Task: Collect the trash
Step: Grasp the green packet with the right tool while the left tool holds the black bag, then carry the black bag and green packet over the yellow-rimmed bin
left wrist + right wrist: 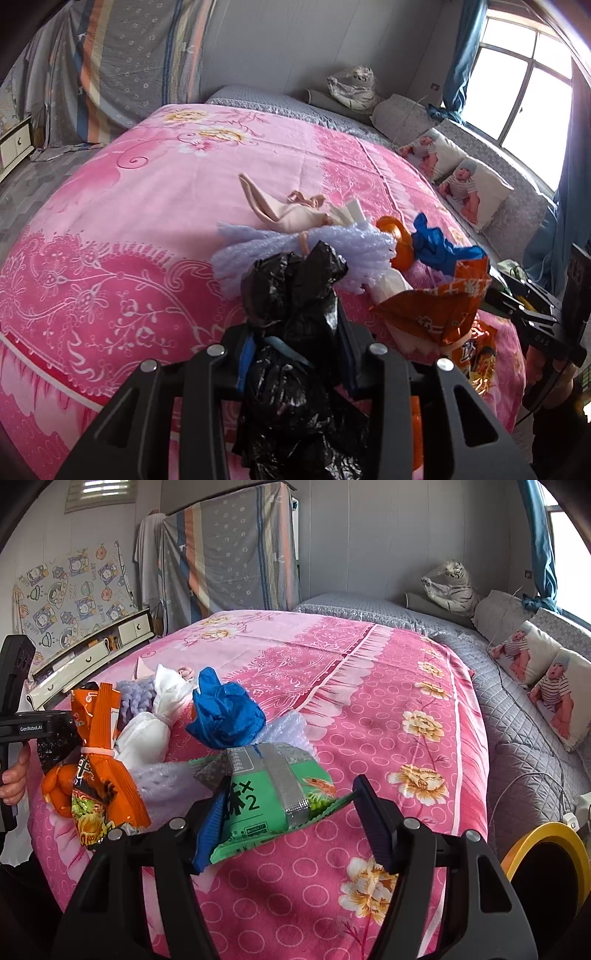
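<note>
A crumpled black plastic bag stands up between the fingers of my left gripper, which is shut on it. In the right wrist view a green snack packet lies across my right gripper, whose blue pads touch its left and right edges, shut on it. Behind them a heap of trash lies on the pink bedspread: an orange noodle wrapper, a blue plastic bag, a white bag, lilac foam netting and a beige cloth.
A yellow-rimmed bin sits low at the right, beside the bed. Baby-print pillows and a plush tiger lie on the grey cover at the far right. A drawer unit stands left of the bed.
</note>
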